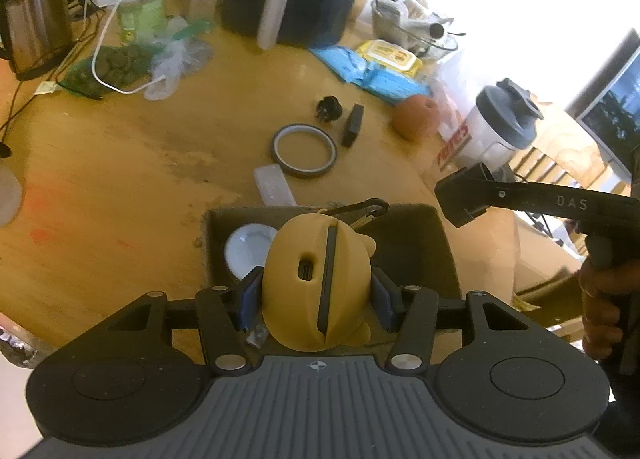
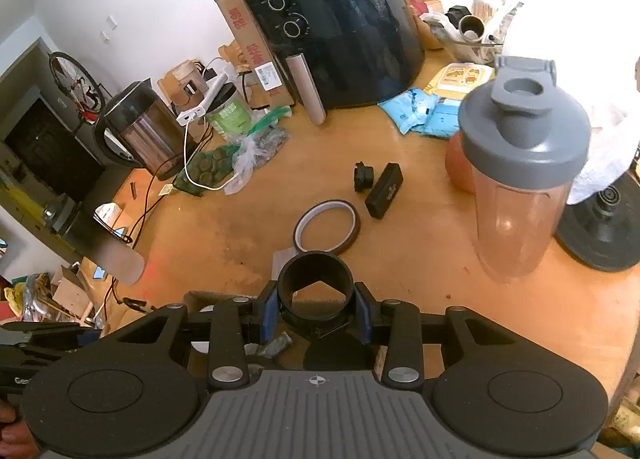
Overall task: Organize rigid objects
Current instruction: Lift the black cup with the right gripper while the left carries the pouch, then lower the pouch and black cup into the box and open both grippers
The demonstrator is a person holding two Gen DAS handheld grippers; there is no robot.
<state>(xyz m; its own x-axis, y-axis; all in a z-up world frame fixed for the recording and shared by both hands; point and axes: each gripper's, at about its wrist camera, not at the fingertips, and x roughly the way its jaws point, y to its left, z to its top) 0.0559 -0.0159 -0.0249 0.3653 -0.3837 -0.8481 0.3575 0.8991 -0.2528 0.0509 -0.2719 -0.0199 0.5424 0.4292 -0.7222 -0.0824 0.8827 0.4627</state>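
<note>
My left gripper (image 1: 316, 293) is shut on a yellow rubber case (image 1: 296, 259) with a black carabiner (image 1: 370, 209) at its far end. It hangs over a dark open box (image 1: 432, 247) that holds a white round disc (image 1: 246, 249). My right gripper (image 2: 316, 311) is shut on a short black ring-shaped tube (image 2: 316, 263), just above the box's near corner (image 2: 208, 295). Seen from the left wrist, the right gripper (image 1: 460, 199) hovers beside the box's right edge. On the table beyond lie a tape roll (image 1: 304, 151), a small black block (image 1: 352, 125) and a black plug (image 1: 331, 107).
A grey-lidded shaker bottle (image 2: 520, 163) stands close on the right, with a fan base (image 2: 604, 231) behind it. A black air fryer (image 2: 340, 27), a kettle (image 2: 140, 127), cables, bags and blue packets (image 2: 420, 111) crowd the back. A translucent flat piece (image 1: 274, 183) lies by the box.
</note>
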